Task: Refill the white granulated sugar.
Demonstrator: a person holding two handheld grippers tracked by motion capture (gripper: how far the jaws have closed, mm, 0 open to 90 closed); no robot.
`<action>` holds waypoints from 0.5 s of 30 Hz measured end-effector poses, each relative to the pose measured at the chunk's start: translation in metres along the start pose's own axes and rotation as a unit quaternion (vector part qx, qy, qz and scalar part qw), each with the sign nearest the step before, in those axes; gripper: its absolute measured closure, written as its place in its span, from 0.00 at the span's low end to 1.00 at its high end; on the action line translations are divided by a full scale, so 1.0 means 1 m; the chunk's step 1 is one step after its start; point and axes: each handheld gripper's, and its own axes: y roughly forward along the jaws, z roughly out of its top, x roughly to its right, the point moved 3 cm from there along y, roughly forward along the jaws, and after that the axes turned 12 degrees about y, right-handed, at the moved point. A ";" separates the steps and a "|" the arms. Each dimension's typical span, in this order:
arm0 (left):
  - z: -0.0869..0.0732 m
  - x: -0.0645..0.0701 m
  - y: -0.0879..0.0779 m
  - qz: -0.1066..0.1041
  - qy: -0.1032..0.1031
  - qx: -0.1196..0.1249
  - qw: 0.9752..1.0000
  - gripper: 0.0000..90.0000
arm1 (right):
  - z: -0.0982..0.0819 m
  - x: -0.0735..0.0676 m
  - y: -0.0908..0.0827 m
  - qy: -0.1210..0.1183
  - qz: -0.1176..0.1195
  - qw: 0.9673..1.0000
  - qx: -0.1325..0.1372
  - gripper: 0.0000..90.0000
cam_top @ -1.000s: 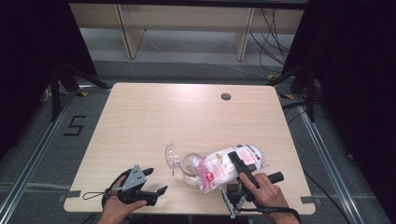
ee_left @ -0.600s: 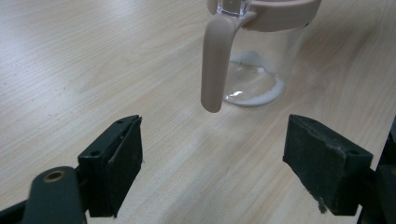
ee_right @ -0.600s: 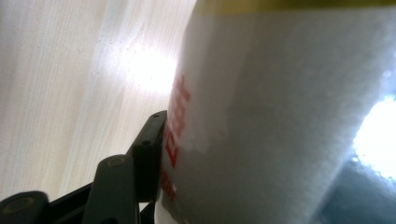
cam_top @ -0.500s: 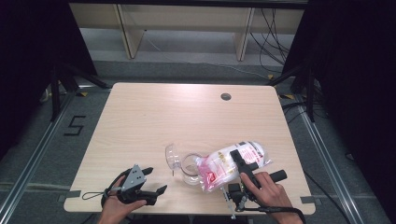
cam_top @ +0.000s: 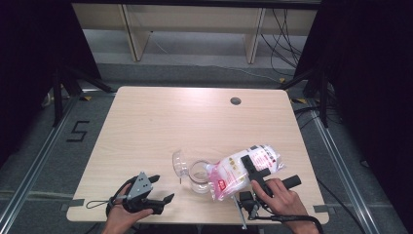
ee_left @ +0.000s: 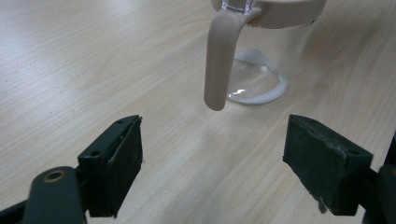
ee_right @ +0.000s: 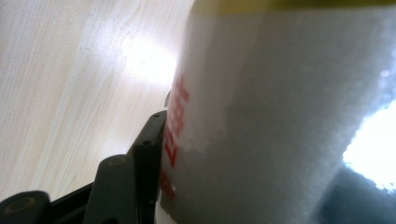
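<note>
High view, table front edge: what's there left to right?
Left gripper → open lid → clear jar → white bag → right gripper, jaws clamped on the bag.

Two black grippers are seen: the left gripper point(cam_top: 155, 191) is topped by a grey three-cornered plate, and thin black cables trail from the right gripper point(cam_top: 257, 176).

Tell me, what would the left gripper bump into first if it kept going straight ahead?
Probably the pitcher's beige handle: it hangs between the open left gripper jaws' line, just ahead, with the clear pitcher behind it.
</note>
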 end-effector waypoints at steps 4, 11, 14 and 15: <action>0.000 -0.001 0.001 -0.002 0.011 -0.001 1.000 0.21 | -0.001 -0.003 0.000 0.009 0.003 1.000 -0.005 0.51; 0.000 -0.001 0.001 -0.001 0.015 -0.002 1.000 0.21 | 0.000 -0.003 0.001 0.010 0.005 1.000 0.000 0.51; 0.000 -0.002 0.000 -0.001 0.015 -0.002 1.000 0.21 | -0.001 -0.004 0.001 0.012 0.006 1.000 0.001 0.51; 0.000 -0.002 0.000 0.001 0.014 -0.004 1.000 0.21 | 0.000 -0.003 0.001 0.005 0.006 1.000 0.000 0.51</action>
